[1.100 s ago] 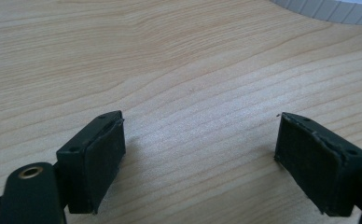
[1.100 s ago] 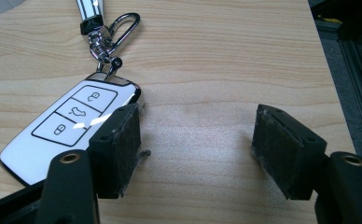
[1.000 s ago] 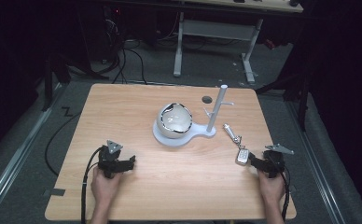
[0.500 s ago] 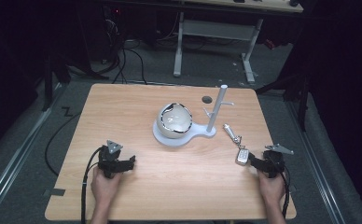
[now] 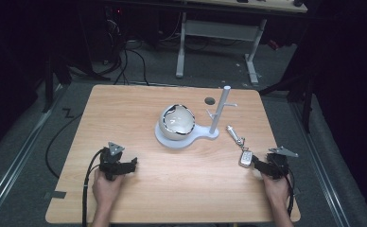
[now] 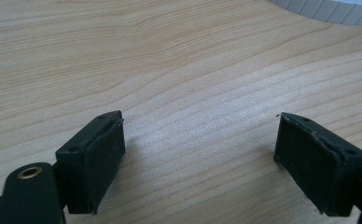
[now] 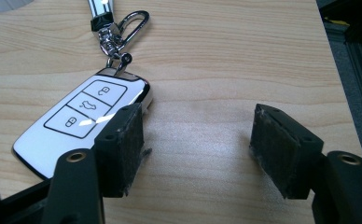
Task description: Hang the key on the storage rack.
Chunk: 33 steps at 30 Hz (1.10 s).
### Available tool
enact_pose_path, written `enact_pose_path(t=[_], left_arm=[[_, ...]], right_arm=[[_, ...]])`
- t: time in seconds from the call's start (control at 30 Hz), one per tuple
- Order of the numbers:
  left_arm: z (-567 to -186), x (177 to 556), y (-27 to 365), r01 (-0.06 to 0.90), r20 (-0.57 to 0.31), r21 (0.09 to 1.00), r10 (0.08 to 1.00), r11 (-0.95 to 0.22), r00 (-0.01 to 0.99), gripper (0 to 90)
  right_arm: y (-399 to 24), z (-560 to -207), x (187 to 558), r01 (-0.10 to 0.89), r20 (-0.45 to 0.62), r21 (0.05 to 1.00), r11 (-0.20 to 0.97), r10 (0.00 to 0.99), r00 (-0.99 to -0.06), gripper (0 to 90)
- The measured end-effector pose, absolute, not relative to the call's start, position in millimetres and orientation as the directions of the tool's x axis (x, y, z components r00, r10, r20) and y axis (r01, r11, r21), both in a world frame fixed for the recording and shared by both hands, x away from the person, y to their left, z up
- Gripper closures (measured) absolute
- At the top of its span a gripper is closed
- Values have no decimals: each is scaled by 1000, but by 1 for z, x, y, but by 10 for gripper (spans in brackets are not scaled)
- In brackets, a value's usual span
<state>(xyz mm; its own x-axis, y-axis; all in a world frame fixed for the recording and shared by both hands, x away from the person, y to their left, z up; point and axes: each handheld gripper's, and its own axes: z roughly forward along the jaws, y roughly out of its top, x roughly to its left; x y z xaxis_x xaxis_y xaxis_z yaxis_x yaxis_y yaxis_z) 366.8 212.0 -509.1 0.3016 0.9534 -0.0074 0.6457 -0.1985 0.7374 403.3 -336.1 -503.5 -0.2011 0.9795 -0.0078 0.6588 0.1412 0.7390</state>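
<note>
A white car key fob [image 5: 246,157] with a metal clip chain [image 5: 234,135] lies on the wooden table [image 5: 125,109] at the right. My right gripper [image 5: 258,166] rests just right of it, open; its jaws have just been closing a little with nothing between them. In the right gripper view the fob [image 7: 83,119] lies outside the left jaw of that gripper [image 7: 200,140], touching or nearly touching it, and the chain [image 7: 118,28] runs away from it. My left gripper [image 5: 132,163] sits open at the front left over bare wood, as the left gripper view confirms [image 6: 198,154].
A white stand [image 5: 172,141] at mid-table carries a cracked white ball [image 5: 177,120] and an upright post with pegs [image 5: 222,109]. A small dark disc [image 5: 210,100] lies behind it. The table's right edge [image 5: 278,156] runs close to my right hand.
</note>
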Motion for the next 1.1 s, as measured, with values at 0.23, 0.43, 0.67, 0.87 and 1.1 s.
enact_pose_path(t=[0.23,0.43,0.67,0.87,1.1], left_arm=[[-509,367,212,646,-7,737,953,-199,301,165],[-509,367,212,646,-7,737,953,-199,302,165],[-509,367,212,646,-7,737,953,-199,302,165],[-509,367,212,646,-7,737,953,-198,301,165],[-509,367,212,646,-8,737,954,-198,301,165]], right_arm=[[-339,-502,402,657,-4,741,137,980,-200,447],[-338,-502,396,657,25,745,119,978,-205,498],[-337,-495,389,641,36,759,115,975,-218,509],[-331,-485,380,627,46,769,124,968,-247,504],[-320,-481,381,623,62,771,134,957,-282,490]])
